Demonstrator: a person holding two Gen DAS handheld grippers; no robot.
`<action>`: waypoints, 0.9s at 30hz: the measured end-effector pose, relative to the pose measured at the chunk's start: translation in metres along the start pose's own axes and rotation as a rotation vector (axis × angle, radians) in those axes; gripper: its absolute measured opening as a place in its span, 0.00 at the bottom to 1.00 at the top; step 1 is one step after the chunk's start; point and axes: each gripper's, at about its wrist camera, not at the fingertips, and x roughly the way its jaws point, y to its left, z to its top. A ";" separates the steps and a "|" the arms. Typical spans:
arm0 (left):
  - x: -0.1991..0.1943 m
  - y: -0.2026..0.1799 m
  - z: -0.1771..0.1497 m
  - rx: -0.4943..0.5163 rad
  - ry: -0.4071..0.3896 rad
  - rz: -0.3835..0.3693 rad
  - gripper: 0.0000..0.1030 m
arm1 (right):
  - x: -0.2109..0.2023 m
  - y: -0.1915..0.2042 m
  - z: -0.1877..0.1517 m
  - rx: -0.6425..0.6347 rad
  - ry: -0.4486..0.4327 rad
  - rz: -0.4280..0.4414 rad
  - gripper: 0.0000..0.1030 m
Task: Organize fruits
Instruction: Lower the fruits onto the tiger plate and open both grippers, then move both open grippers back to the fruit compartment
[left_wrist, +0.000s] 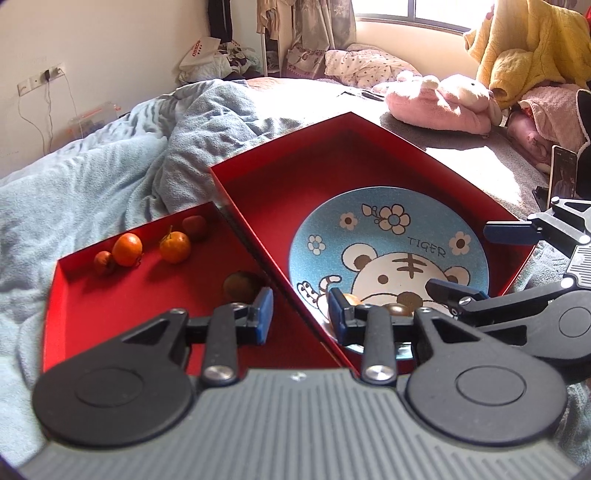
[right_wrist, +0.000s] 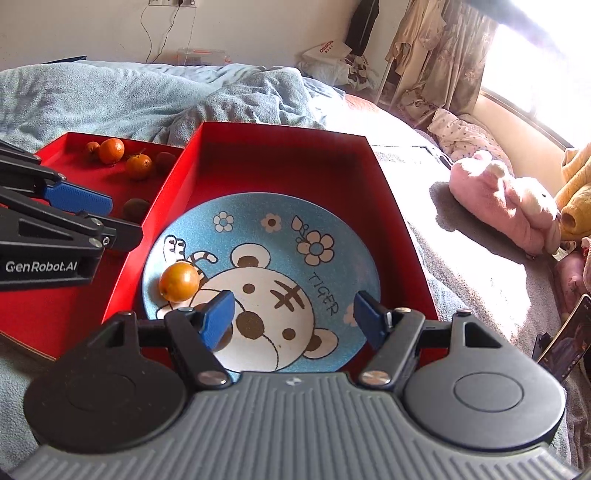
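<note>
Your right gripper is hovering, jaws spread, over the tiger plate; your left gripper, jaws spread too, is straddling the red box wall near the golden fruit.

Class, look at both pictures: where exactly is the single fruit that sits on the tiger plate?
In the right wrist view the orange-yellow fruit lies on the left part of the tiger plate, beside the tiger's striped tail, inside the larger red box.
</note>
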 end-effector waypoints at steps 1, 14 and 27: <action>-0.002 0.006 -0.002 -0.005 -0.004 0.012 0.35 | -0.005 0.003 0.001 -0.002 -0.019 0.017 0.73; 0.004 0.085 -0.012 -0.163 0.013 0.135 0.35 | -0.007 0.084 0.034 -0.166 -0.115 0.287 0.67; 0.008 0.097 -0.014 -0.192 0.016 0.144 0.35 | 0.057 0.132 0.040 -0.255 -0.012 0.277 0.53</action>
